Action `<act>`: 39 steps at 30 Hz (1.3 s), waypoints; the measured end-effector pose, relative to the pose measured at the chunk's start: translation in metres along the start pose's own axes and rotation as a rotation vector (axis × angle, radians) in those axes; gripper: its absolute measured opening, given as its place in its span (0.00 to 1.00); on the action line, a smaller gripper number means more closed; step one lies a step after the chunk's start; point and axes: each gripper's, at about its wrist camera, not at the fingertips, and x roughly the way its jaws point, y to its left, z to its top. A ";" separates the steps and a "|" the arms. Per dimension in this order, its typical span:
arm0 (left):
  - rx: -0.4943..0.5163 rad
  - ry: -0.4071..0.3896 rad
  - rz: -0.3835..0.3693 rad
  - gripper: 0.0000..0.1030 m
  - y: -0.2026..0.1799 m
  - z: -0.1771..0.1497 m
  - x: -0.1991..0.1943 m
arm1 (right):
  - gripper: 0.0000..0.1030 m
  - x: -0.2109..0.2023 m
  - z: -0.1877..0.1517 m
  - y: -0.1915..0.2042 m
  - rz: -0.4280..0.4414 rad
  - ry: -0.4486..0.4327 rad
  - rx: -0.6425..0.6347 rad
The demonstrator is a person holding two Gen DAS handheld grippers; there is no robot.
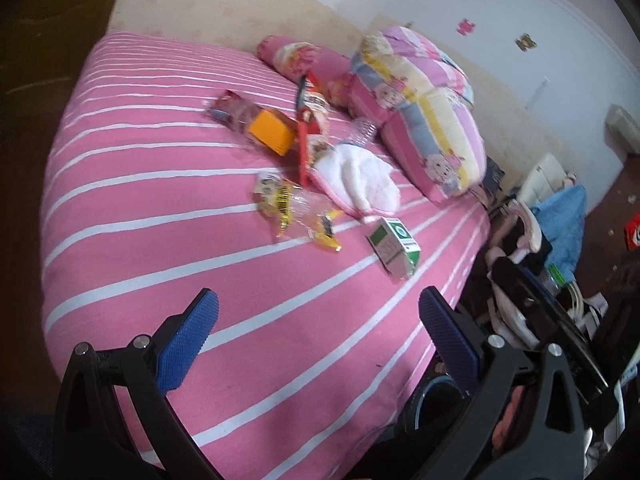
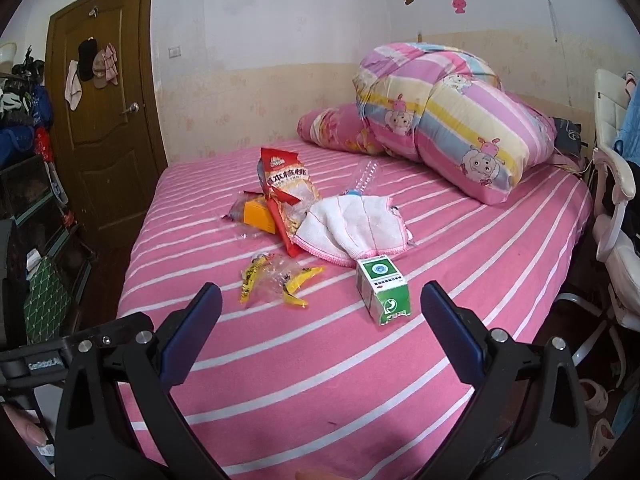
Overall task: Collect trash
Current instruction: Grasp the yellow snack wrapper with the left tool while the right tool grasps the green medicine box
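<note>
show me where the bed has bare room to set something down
Bare sheet lies between the green carton and both open grippers, left and right, and along the door-side edge. Crowded: the middle, around the red snack bag, orange box and white cloth.

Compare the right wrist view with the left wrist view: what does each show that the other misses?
Only the right wrist view shows the brown door with hats hanging on it, and the cluttered shelves beside it. Only the left wrist view shows the blue cloth and the clutter on the floor beside the bed. Both show the striped pink bed, green-and-white carton, yellow wrapper, red snack bag, orange box, white cloth, and an open, empty claw.
</note>
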 end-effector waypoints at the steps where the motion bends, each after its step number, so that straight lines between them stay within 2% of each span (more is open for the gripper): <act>1: 0.010 0.006 0.002 0.94 -0.002 0.002 0.003 | 0.96 0.004 0.003 -0.005 -0.003 0.013 0.012; 3: 0.029 0.021 -0.004 0.94 -0.005 0.004 0.010 | 0.96 0.016 0.005 -0.018 0.020 0.054 0.057; 5: 0.050 0.036 0.007 0.94 -0.007 0.009 0.020 | 0.96 0.028 0.006 -0.025 0.007 0.089 0.076; 8: 0.076 0.061 0.021 0.94 -0.008 0.017 0.038 | 0.96 0.053 0.005 -0.037 -0.022 0.145 0.068; 12: 0.096 0.088 0.024 0.94 -0.007 0.030 0.063 | 0.96 0.088 0.007 -0.050 -0.006 0.221 0.049; 16: 0.104 0.125 0.022 0.94 -0.009 0.041 0.091 | 0.96 0.118 0.011 -0.059 -0.024 0.259 0.014; 25: 0.131 0.173 0.082 0.94 -0.013 0.065 0.152 | 0.96 0.172 0.017 -0.060 -0.012 0.316 -0.040; 31: 0.116 0.210 0.109 0.94 -0.007 0.080 0.187 | 0.96 0.198 0.015 -0.059 -0.008 0.376 -0.064; 36: 0.082 0.271 0.154 0.94 0.001 0.082 0.214 | 0.95 0.210 0.012 -0.069 -0.015 0.412 -0.041; 39: 0.053 0.287 0.165 0.93 0.006 0.081 0.224 | 0.90 0.217 0.010 -0.077 -0.018 0.437 -0.015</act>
